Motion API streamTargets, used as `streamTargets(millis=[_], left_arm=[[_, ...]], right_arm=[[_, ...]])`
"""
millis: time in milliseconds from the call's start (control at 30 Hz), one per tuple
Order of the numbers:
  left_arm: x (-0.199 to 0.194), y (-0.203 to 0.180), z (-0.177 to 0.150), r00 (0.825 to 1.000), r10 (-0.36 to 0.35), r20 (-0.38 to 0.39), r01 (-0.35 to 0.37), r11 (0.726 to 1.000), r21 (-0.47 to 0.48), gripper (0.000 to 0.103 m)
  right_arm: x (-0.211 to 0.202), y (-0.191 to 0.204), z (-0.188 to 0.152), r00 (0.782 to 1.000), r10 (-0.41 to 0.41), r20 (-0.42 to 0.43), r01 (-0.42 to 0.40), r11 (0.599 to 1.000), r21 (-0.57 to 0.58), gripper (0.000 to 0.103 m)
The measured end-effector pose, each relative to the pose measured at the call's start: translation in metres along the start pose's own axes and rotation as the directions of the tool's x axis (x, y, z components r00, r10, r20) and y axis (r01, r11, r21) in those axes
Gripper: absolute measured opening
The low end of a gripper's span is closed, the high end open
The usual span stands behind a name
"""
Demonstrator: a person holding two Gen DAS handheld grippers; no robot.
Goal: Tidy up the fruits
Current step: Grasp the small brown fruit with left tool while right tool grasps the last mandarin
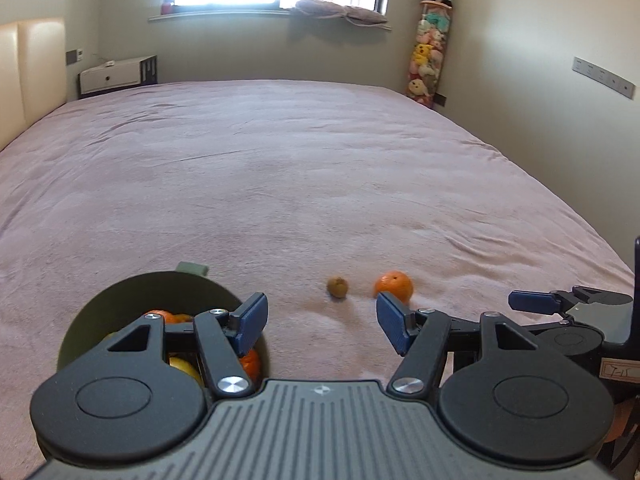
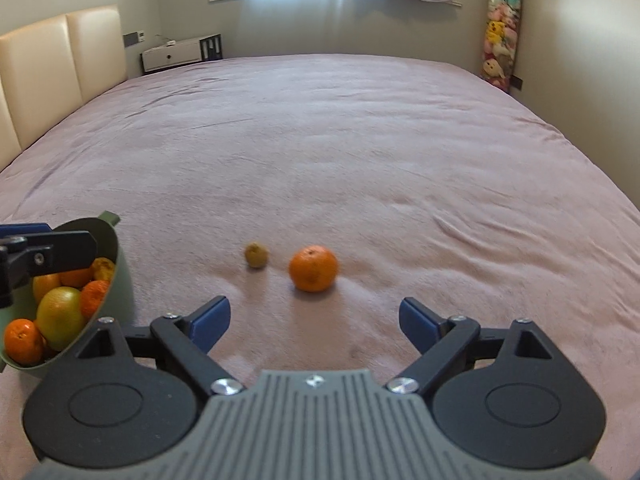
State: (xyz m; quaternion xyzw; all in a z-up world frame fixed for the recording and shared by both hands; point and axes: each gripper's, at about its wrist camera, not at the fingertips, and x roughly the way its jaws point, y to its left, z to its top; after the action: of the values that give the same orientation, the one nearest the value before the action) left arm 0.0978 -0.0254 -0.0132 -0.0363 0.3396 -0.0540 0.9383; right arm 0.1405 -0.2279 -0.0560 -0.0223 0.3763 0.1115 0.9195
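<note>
A green bowl [image 1: 116, 300] [image 2: 122, 280] sits on the bed at the left, holding several oranges and a yellow-green fruit [image 2: 60, 316]. My left gripper [image 1: 322, 320] is open and empty, its left finger above the bowl's right rim. A small brown kiwi [image 1: 337, 287] [image 2: 256, 255] and a loose orange [image 1: 393, 285] [image 2: 313, 268] lie side by side on the blanket, just beyond both grippers. My right gripper [image 2: 316, 322] is open and empty, with the orange ahead of its gap. One of its fingers [image 1: 532, 302] shows at the right of the left wrist view.
The pink blanket [image 2: 360, 140] covers the whole bed. A cream headboard [image 2: 60, 64] stands at the left, a white bedside unit [image 2: 176, 56] at the far left corner, a window beyond it, and a column of plush toys [image 1: 426, 60] in the far right corner.
</note>
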Motion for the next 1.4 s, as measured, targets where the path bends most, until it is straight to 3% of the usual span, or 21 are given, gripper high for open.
streamTargets(millis=[367,600,733,900,1400], left_arm=[[0.032,-0.026,-0.001,0.997,-0.075,-0.030,0.077,0.996,0.053,0.073],[0.056,-0.027,0.005,0.996,-0.070,-0.054,0.071,0.997,0.018,0.065],[0.068,-0.031,0.010,0.996,-0.057,-0.063,0.061,0.996,0.062,0.059],[0.089,-0.033,0.014,0.995,-0.030,-0.097,0.041,0.993,0.114,0.052],[0.146,-0.010,0.026,0.966,-0.027,-0.257,0.025,1.000,-0.012,0.041]], right_arm=[[0.025,-0.021,-0.004,1.000,-0.002,-0.019,0.003,0.999,0.038,0.076],[0.049,-0.023,-0.001,0.999,0.034,0.006,-0.034,0.999,0.022,0.064],[0.065,-0.018,0.000,0.998,0.064,0.024,-0.063,0.998,-0.017,0.055],[0.081,-0.012,0.001,0.997,0.070,0.037,-0.068,0.996,-0.056,0.053],[0.132,0.004,0.008,0.999,0.040,-0.008,-0.041,0.995,-0.089,0.047]])
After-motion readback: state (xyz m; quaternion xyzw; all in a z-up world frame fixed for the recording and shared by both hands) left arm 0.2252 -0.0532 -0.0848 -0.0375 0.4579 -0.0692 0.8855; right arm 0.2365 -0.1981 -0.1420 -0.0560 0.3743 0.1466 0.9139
